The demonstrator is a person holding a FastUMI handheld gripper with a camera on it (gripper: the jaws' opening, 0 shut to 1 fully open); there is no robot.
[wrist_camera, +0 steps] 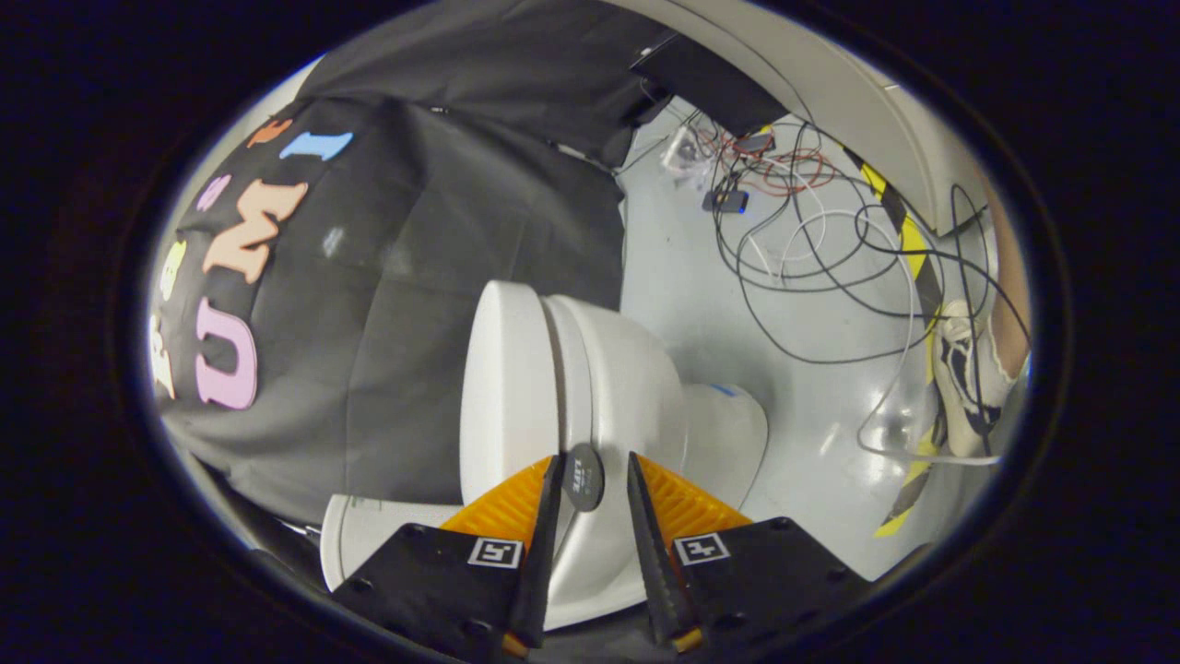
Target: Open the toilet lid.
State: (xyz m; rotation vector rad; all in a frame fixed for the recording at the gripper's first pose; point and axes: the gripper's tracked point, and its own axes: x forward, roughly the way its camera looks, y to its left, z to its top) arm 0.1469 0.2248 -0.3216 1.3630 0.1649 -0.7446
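Gripper view: gripper (593, 480) spread wide, gripping nothing, fingers either side of toilet (608, 387) rim, ready to lift lid (505, 378).

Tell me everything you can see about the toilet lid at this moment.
The toilet lid is white, smooth and glossy, like plastic, with a flat face and rounded edge. It appears closed against the seat and bowl. A small dark round disc sits at its rim. The gripper is open, its fingers on either side of that rim edge without clearly pressing on it. The black cloth wall hangs behind.
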